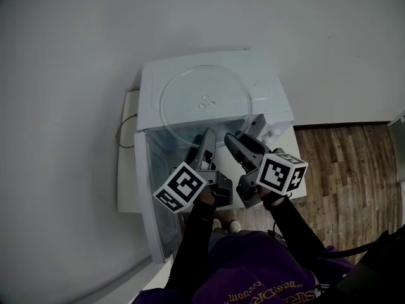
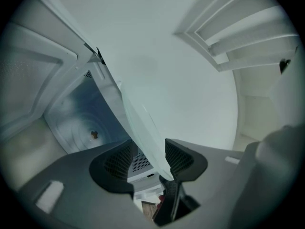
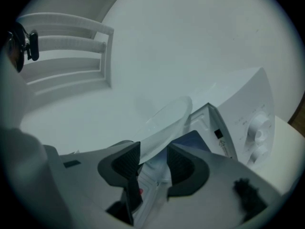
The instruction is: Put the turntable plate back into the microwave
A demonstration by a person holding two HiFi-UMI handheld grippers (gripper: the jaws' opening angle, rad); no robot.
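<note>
Clear, colourless glass: turntable plate (image 1: 205, 97). White: microwave (image 1: 272, 84), frame centre. Black-and-white square markers, dark grey jaws: left gripper (image 1: 209, 137), right gripper (image 1: 243, 133). Brown wood planks: floor (image 1: 345, 163), right. Purple: garment (image 1: 253, 274), bottom.

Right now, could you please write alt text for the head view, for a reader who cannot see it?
Seen from above, a person holds a clear glass turntable plate by its near rim with the left gripper and right gripper, over a white microwave whose door stands open.
</note>
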